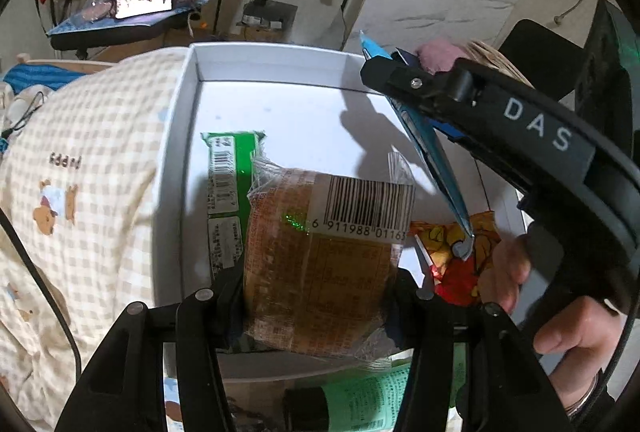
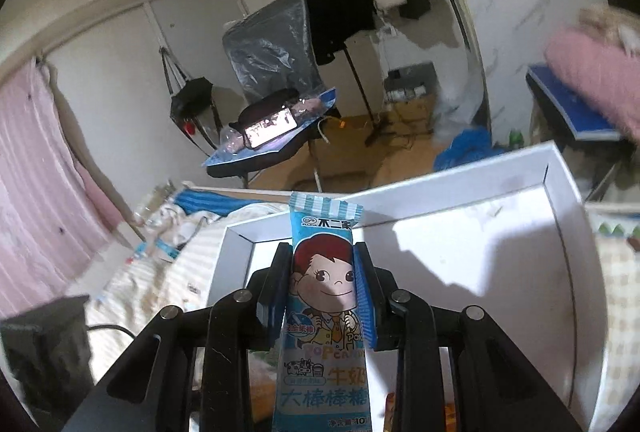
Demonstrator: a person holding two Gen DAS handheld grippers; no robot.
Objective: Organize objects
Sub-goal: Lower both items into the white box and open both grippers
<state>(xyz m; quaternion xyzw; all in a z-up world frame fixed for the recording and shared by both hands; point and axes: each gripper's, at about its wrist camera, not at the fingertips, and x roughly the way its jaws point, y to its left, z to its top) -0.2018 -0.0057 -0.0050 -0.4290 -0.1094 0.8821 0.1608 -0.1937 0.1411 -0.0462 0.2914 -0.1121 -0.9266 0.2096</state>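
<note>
Left gripper clenched on a clear-wrapped brown bread packet, barcode label facing up, held over the near part of a shallow white box. Inside the box, a green packet lying flat near the left wall, partly under the bread; a red and yellow snack bag at the near right. Right gripper clamped on a blue lollipop packet with a cartoon child's face, its crimped top end poking out past the fingertips, hanging above the same box. From the left wrist view, that gripper reaching in from the right, the packet slanting down toward the snack bag, a hand around the handle. Box resting on a beige checked bedcover printed with bears. Near edge of the box: a pale green packet, partly hidden. Far floor cluttered, blurred.
</note>
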